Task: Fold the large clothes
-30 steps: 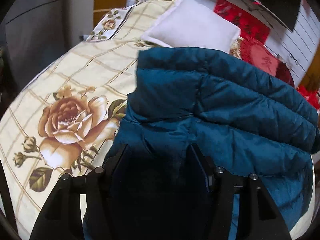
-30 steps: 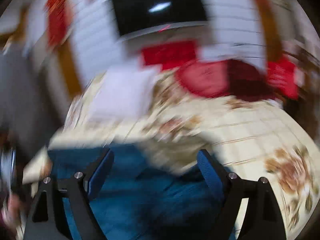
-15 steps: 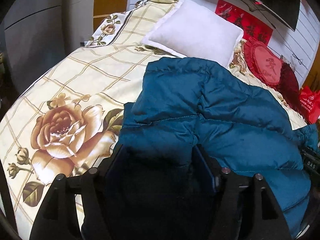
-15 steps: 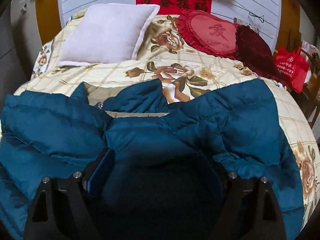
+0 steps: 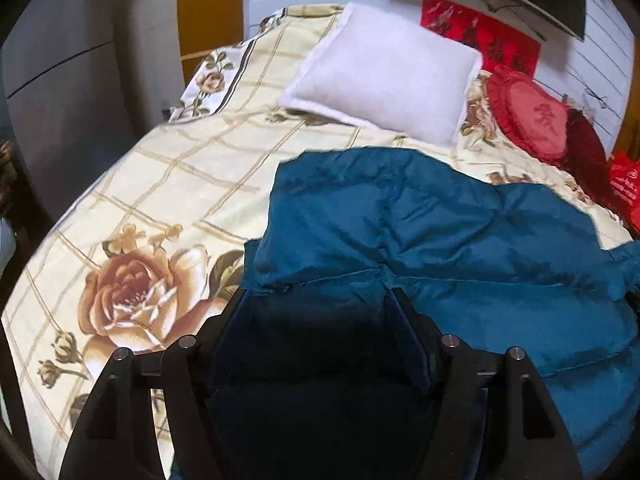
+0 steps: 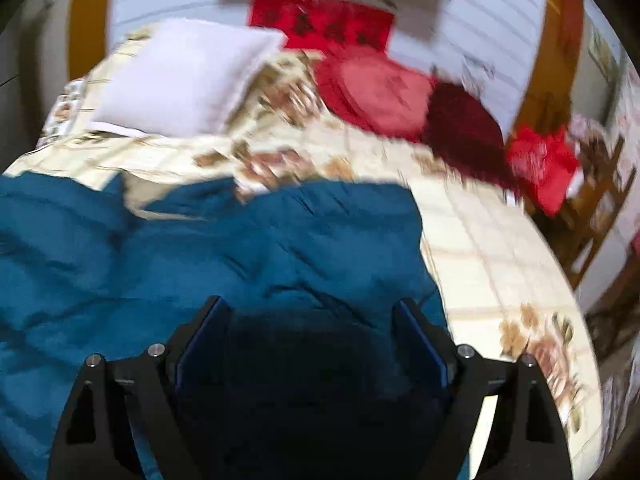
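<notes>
A teal quilted down jacket lies spread on the bed; it also fills the lower left of the right wrist view. My left gripper stands open right over the jacket's near left edge, with dark fabric between its fingers. My right gripper stands open over the jacket's near right part, fabric between its fingers too. Whether either one touches the cloth I cannot tell. The right wrist view is motion-blurred.
The bed has a cream rose-print cover. A white pillow and a red heart cushion lie at the head. A red bag and a wooden chair stand right of the bed. A grey cabinet stands left.
The jacket has come down from a raised, bunched shape to lie flatter on the bed. The right gripper's view has swung right and is blurred again; both grippers stay open.
</notes>
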A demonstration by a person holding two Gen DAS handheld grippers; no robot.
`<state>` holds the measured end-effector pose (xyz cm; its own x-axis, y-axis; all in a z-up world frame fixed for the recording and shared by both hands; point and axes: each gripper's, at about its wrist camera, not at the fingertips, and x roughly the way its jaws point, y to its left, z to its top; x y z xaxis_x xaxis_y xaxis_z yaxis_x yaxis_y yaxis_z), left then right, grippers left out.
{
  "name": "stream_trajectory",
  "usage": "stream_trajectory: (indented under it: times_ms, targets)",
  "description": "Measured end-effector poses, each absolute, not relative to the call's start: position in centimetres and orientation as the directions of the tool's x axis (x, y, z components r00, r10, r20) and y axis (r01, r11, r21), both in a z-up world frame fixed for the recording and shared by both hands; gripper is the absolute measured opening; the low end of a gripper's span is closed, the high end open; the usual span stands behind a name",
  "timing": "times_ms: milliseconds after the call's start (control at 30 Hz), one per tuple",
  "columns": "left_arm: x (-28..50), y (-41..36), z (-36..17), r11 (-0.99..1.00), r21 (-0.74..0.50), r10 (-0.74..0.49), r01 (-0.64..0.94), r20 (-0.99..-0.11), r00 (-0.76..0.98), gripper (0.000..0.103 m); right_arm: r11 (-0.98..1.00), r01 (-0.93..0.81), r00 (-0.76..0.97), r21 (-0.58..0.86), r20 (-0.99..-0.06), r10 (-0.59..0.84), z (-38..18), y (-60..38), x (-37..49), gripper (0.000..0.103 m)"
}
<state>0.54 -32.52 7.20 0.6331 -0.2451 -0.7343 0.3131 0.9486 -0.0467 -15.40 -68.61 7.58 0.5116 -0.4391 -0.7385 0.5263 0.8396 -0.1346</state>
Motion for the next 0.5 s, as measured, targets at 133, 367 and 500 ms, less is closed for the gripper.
stream_trajectory:
  times_ms: [133,367,500]
  targets:
    - [1.4,-32.9,6.3,0.951,-0.04,-0.235,0.306,-0.735,0.636,0.077,0.838,0.539,0.512,-0.088,-0.755,-0.409,6.1,-70.1,-14.0,0.094]
    - [2.1,-32.9,5.6,0.953,-0.053,-0.238,0.299,-0.743,0.625,0.079,0.835,0.547,0.516,-0.057,-0.762,-0.39,5.2,-70.5,-13.5,0.096]
    - [1.9,-32.8,5.4,0.953,-0.052,-0.239,0.299,-0.738,0.632,0.079,0.861,0.508,0.596,0.026,-0.733,-0.329,8.3,-68.5,-16.6,0.096]
